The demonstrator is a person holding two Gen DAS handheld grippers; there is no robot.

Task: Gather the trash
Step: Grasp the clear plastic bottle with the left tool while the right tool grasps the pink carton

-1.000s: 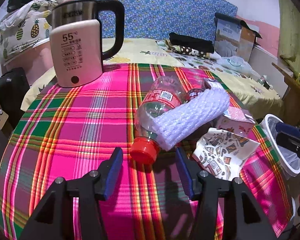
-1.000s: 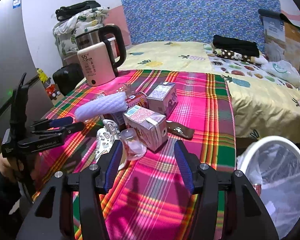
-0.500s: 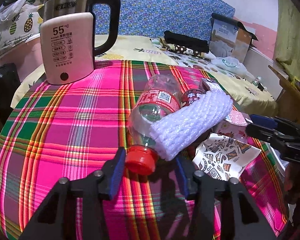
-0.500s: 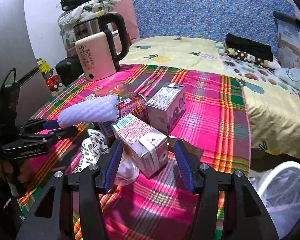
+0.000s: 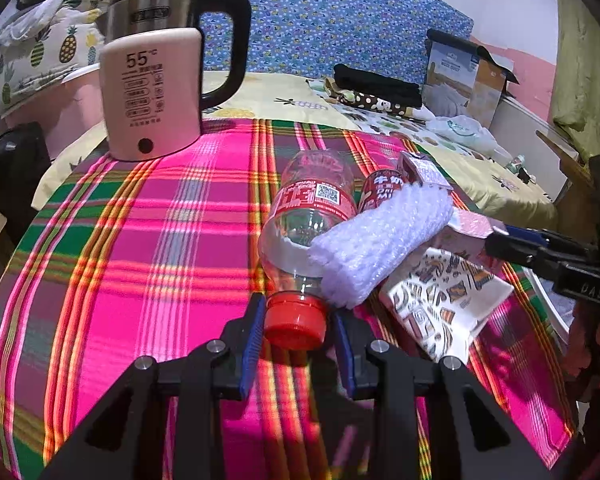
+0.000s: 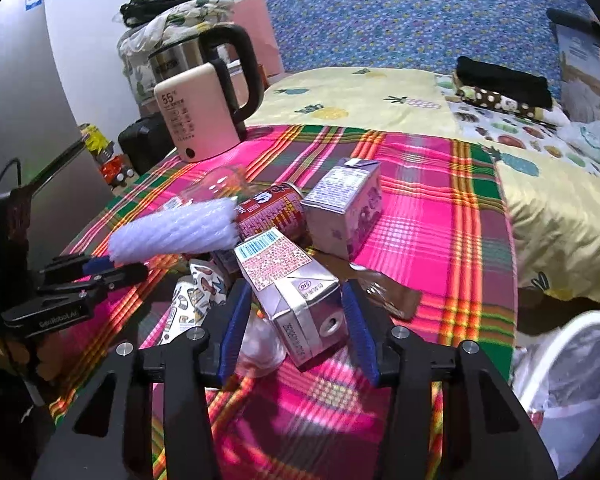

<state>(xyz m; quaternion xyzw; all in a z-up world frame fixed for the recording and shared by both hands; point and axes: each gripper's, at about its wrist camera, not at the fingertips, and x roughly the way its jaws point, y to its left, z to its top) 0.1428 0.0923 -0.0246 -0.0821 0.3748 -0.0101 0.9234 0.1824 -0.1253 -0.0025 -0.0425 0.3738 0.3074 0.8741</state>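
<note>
— Tongs, left?
— Left gripper: jaws closing around red cap of clear bottle, which lay on plaid tablecloth; whether they gripped yet, unclear.
— Right?
— Right gripper: jaws closing, pink carton between them, gaps either side.
— Surroundings?
— Foam sleeve, red can, purple carton, patterned wrapper clustered; kettle behind; white bin beside the table.

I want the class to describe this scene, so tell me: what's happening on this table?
A person with a gripper in each hand is clearing trash from a plaid-covered table. The left gripper is closing around the red cap of a lying plastic bottle; the right gripper is closing around a pink drink carton. Neither is lifted yet. A lined bin waits beside the table.
</note>
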